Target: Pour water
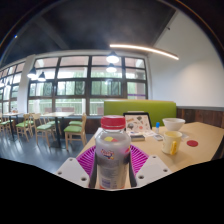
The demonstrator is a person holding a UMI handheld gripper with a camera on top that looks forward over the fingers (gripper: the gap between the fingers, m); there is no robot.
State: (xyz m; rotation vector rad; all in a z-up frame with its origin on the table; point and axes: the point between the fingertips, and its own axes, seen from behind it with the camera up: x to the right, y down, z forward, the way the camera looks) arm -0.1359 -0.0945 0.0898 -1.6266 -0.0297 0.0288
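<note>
A clear plastic water bottle (pixel 112 152) with a red cap and a label stands upright between my fingers. My gripper (pixel 112 160) is shut on the bottle, with both magenta pads (pixel 90 157) pressed against its sides. The bottle is held above the wooden table (pixel 205 135). To the right, beyond the fingers, a yellow cup (pixel 172 142) stands on the table. Further back sits a white bowl (pixel 174 124). The bottle's base is hidden below the fingers.
A tablet or framed card (pixel 138 123) leans at the back of the table, in front of a green bench back (pixel 140 107). A small red object (pixel 193 143) lies right of the cup. Chairs and tables (pixel 45 125) fill the room at left, under large windows.
</note>
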